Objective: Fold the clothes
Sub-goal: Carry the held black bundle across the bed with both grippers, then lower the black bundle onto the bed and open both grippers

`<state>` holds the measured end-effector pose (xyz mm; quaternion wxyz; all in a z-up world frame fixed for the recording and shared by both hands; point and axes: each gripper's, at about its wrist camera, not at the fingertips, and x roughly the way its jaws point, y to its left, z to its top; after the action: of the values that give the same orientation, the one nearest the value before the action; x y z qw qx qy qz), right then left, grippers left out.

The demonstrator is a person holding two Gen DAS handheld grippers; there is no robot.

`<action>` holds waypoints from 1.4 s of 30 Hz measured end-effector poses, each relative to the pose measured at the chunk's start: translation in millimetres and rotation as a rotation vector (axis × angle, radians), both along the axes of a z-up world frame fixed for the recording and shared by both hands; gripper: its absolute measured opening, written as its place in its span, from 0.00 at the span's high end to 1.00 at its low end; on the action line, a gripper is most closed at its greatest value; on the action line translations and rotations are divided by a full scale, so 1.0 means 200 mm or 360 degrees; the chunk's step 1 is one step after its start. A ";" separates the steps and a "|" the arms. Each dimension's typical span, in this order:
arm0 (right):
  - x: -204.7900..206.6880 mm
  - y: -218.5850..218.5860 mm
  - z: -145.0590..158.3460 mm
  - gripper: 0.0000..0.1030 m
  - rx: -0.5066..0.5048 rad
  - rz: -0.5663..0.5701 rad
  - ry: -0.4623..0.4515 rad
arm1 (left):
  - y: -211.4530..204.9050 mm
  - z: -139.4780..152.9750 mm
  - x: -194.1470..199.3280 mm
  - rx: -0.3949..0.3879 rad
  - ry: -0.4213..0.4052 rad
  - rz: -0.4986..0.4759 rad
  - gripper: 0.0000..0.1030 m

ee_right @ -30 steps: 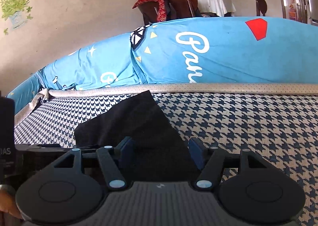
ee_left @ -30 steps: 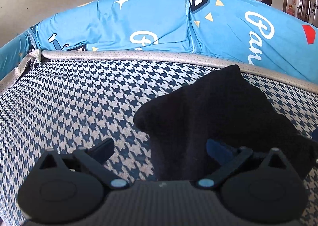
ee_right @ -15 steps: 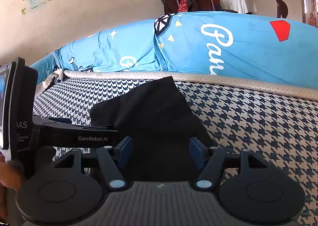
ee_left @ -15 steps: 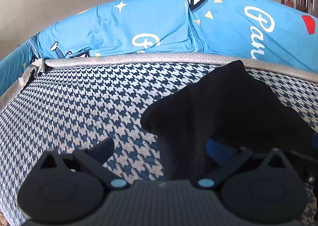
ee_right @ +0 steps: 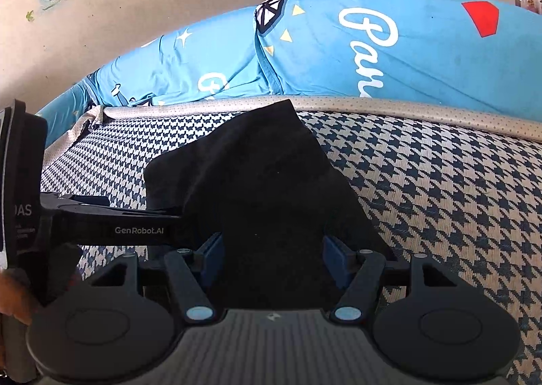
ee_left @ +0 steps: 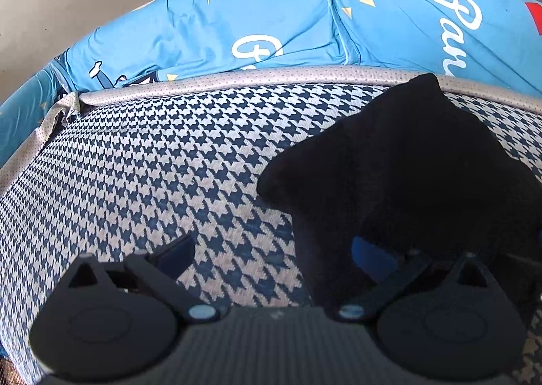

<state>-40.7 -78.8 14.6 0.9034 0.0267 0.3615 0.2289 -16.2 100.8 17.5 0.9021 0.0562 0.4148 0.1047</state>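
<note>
Both the left gripper (ee_left: 271, 254) and right gripper (ee_right: 271, 251) (fingers spread wide) hover over the black garment (ee_right: 257, 181).

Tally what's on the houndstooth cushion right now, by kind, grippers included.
Black garment: 1
Hand-held grippers: 2, left and right, both open
Total: 3

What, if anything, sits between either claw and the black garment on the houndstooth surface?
Nothing visible does. The right claw is open with the black garment lying directly between its fingers. The left claw is open over the houndstooth surface, the garment at its right finger.
</note>
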 end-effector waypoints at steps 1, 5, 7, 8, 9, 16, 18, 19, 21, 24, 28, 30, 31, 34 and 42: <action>0.00 0.00 0.00 0.37 -0.0002 -0.0001 0.0007 | 0.00 0.00 0.00 0.0006 0.0004 -0.0001 0.00; 0.01 0.00 -0.01 0.37 -0.0012 0.0001 0.0016 | 0.01 -0.02 0.01 0.0003 0.0022 0.0005 0.00; 0.01 0.00 -0.01 0.36 -0.0016 0.0005 0.0020 | 0.01 -0.03 0.02 0.0002 0.0030 0.0009 0.00; 0.01 0.00 -0.02 0.36 -0.0019 0.0006 0.0022 | 0.01 -0.03 0.02 -0.0005 0.0037 0.0013 0.00; 0.01 0.00 -0.02 0.36 -0.0020 0.0007 0.0024 | 0.02 -0.04 0.02 -0.0012 0.0043 0.0017 0.00; 0.01 0.01 -0.03 0.29 -0.0034 0.0031 0.0023 | 0.03 -0.06 0.03 -0.0044 0.0074 0.0028 0.00; 0.00 0.01 -0.03 0.27 -0.0039 0.0040 0.0021 | 0.04 -0.06 0.04 -0.0049 0.0081 0.0031 0.00; 0.00 0.01 -0.04 0.26 -0.0041 0.0045 0.0020 | 0.04 -0.06 0.04 -0.0051 0.0085 0.0033 0.00; 0.00 0.02 -0.04 0.24 -0.0049 0.0056 0.0017 | 0.04 -0.06 0.04 -0.0068 0.0093 0.0040 0.00; -0.01 0.02 -0.04 0.20 -0.0066 0.0079 0.0007 | 0.07 -0.07 0.05 -0.0119 0.0107 0.0057 0.00; -0.01 0.02 -0.05 0.18 -0.0070 0.0100 -0.0002 | 0.14 -0.08 0.06 -0.0268 0.0142 0.0107 0.00; -0.01 0.02 -0.05 0.18 -0.0067 0.0108 -0.0005 | 0.17 -0.08 0.06 -0.0328 0.0153 0.0125 0.00; -0.01 0.02 -0.05 0.18 -0.0066 0.0112 -0.0006 | 0.18 -0.08 0.06 -0.0346 0.0154 0.0130 0.00; -0.02 0.01 -0.05 0.18 -0.0057 0.0121 -0.0008 | 0.20 -0.07 0.05 -0.0354 0.0147 0.0135 0.00; 0.00 -0.12 0.01 0.18 0.0091 0.0025 0.0032 | 0.27 0.01 0.05 -0.0337 -0.0005 0.0185 0.00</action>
<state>-40.0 -101.9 16.7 0.8968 0.0520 0.3640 0.2460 -6.0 154.1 20.2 0.8961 -0.0638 0.4246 0.1126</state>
